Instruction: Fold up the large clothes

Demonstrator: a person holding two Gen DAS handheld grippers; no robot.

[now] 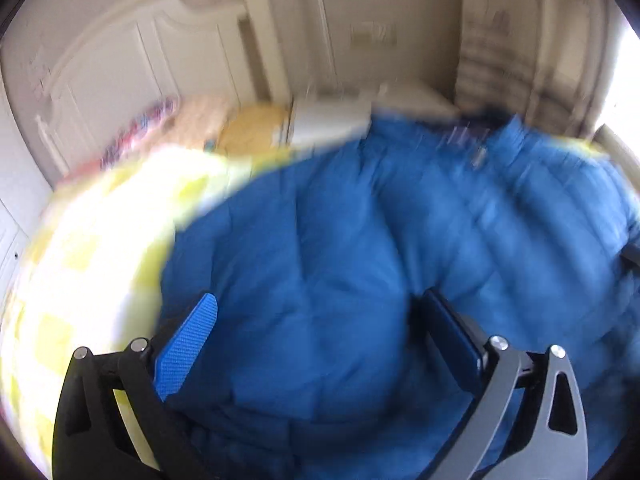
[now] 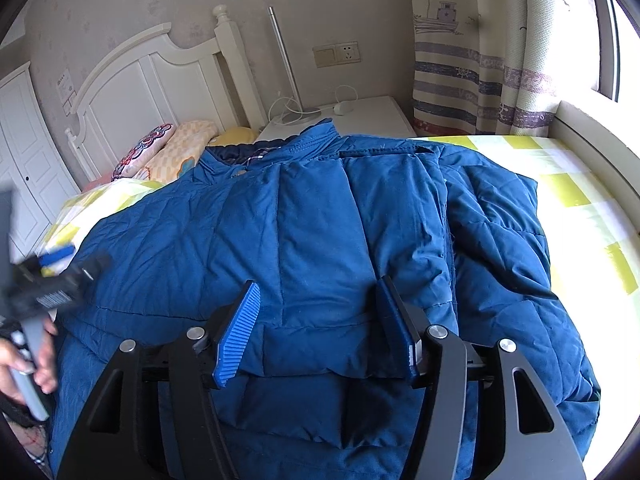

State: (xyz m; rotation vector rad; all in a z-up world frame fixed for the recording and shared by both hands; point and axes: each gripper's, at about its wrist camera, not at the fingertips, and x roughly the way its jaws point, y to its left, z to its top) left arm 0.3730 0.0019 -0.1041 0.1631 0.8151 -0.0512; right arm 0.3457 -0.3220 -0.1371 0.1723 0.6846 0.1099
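While the blue padded jacket (image 2: 320, 224) lies spread across the bed (image 2: 568, 188), its collar at twelve o'clock in the right wrist view and its hem toward six, the fold looks part-done: a panel of the jacket lies doubled over the body, its edge running down past one o'clock. The right hand-held gripper (image 2: 320, 328) hangs over the lower middle of the jacket with its jaws wide and nothing between them, though I cannot tell whether the tips touch the cloth. The left hand-held gripper (image 1: 316, 332) is also spread wide and empty above the jacket (image 1: 340, 240); its view is smeared, so it is likely in motion, and in the right view it shows at nine o'clock (image 2: 60, 272), held in a hand (image 2: 28, 364) at the jacket's edge.

By my judgement the step in hand is a reach for the next grasp. The next move calls for each gripper to close on an edge of the thick cloth, probably the nine o'clock side, and carry it across.

Beyond the jacket sit pillows (image 2: 160, 152) at ten o'clock, a headboard (image 2: 152, 76), a nightstand (image 2: 360, 116) at twelve and a curtain (image 2: 480, 48) at one.
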